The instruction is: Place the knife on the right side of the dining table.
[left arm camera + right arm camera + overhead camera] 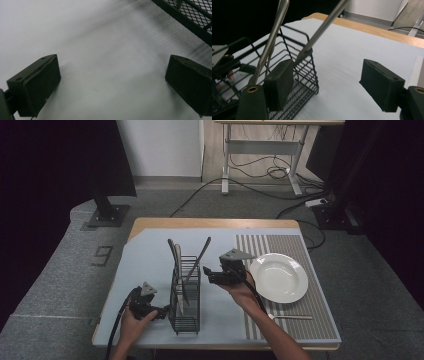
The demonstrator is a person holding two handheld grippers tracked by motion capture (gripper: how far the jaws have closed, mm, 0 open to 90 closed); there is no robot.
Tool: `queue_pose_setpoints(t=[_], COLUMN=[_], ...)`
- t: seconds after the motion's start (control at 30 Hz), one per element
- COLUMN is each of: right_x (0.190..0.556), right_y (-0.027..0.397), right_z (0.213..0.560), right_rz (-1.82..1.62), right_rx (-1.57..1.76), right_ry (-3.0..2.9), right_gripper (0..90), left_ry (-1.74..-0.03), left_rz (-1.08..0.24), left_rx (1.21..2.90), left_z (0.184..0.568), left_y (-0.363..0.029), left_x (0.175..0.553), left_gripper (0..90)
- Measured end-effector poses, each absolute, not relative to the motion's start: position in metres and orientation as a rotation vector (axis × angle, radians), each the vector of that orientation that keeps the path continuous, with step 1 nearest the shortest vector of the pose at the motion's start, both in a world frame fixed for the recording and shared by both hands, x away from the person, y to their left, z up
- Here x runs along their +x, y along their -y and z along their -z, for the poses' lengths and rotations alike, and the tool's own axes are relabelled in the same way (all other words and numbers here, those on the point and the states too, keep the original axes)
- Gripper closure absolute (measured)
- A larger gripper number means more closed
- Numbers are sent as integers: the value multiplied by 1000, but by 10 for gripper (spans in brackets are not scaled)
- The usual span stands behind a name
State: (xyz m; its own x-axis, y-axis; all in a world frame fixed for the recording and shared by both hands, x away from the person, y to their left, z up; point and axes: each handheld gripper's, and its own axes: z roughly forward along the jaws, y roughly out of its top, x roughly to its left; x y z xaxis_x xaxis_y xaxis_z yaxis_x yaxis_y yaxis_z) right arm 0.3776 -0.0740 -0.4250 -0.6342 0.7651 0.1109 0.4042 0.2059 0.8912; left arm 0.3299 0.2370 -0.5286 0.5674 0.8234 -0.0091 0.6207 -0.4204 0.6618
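Observation:
A black wire cutlery rack (185, 295) stands on the pale blue mat, holding several metal utensils (179, 270) that lean out of its top. My left gripper (161, 312) rests low on the mat at the rack's left side, open, with bare mat between its jaws (112, 82). My right gripper (209, 274) hovers just right of the rack's top, open, with nothing held. In the right gripper view (327, 85) the rack (294, 82) is at the left with two utensil handles (322, 30) slanting up past one jaw.
A white plate (279, 277) lies on the striped placemat (290, 285) to the right. A metal utensil (291, 317) lies on the placemat near the front edge. A desk frame and cables (260, 165) stand on the floor beyond the table.

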Motion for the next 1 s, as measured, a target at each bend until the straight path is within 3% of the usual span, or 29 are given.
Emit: queue_pose_setpoints(t=[0.87,1.0], right_x=[412,416], right_y=[51,48], right_z=[412,412], right_rz=[-1450,-1464], right_rx=[1092,1081], right_ry=[-2101,-2117], right_gripper=[452,563], left_ry=[-1150,-1150], left_rz=[-425,-425], left_rx=[2179,2179], left_z=[529,529], left_y=[-237,-237], left_x=[330,330], left_gripper=[0,0])
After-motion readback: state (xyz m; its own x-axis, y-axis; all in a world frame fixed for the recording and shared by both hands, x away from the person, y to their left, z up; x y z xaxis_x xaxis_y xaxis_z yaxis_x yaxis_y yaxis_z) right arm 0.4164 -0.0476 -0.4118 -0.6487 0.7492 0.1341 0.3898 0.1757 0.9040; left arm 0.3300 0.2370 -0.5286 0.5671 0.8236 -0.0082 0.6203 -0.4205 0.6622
